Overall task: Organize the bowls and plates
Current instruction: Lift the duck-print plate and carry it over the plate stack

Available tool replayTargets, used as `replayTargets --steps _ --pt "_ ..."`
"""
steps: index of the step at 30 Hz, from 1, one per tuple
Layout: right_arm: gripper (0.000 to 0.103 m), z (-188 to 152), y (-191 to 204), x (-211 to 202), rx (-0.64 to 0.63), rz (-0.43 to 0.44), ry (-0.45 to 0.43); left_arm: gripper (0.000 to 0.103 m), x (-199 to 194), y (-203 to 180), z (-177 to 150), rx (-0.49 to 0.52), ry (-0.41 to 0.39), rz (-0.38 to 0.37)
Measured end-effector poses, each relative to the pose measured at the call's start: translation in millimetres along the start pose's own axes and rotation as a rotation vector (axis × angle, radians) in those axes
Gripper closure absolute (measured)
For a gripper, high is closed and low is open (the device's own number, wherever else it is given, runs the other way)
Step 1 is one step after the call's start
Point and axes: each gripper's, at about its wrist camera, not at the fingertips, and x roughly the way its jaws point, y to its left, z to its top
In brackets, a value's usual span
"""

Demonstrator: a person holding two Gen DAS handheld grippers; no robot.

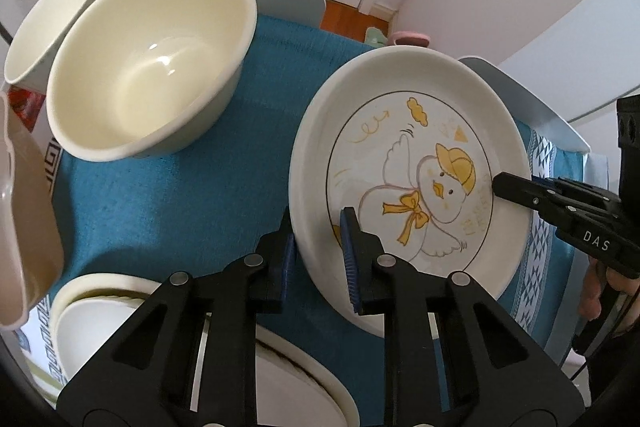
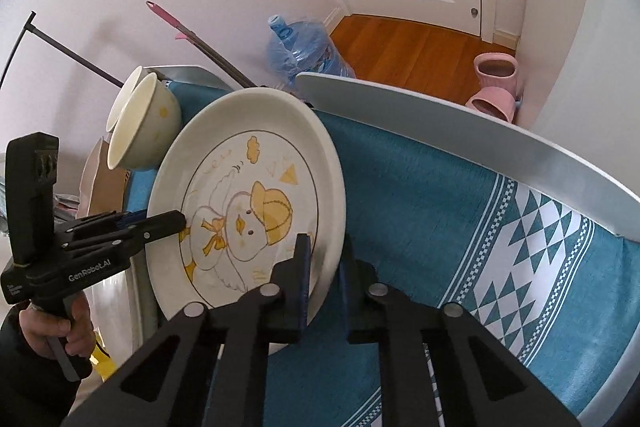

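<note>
Duck plate (image 1: pixel 408 183) held tilted above the blue-clothed bench (image 1: pixel 168 195), left claw (image 1: pixel 320 251) & right claw (image 2: pixel 324 279) each pinching its rim; cream bowl (image 1: pixel 152 63) w/ others still unsorted.

Two markings are legible. White letters "DAS" stand on the black body of the right gripper (image 1: pixel 516 187), seen from the left wrist view. White lettering "GenRobot.AI" stands on the black body of the left gripper (image 2: pixel 168 221), seen from the right wrist view; a smaller white label beside it is too small to read. Faint yellow lettering runs along the inner edge of the duck plate (image 1: pixel 408 179); illegible.
</note>
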Motion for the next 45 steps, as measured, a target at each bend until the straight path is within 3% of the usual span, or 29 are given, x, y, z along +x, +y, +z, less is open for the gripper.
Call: replayTargets --steps 8,14,27,37,45 --pt "0.091 -2 0 -5 -0.024 0.002 -0.01 0.085 -11 -6 -1 0.024 -0.03 0.027" --pt "0.091 -1 9 -24 -0.054 0.003 -0.038 0.085 -41 -9 -7 0.034 -0.081 0.042" --pt "0.091 -12 85 -89 -0.083 -0.021 -0.161 0.084 -137 12 -17 0.086 -0.213 0.007" --pt "0.091 -63 144 -77 0.047 -0.059 -0.178 0.084 -158 56 -48 0.185 -0.161 -0.044" --pt "0.091 -100 186 -56 0.127 -0.112 -0.179 0.085 -148 90 -77 0.254 -0.102 -0.065"
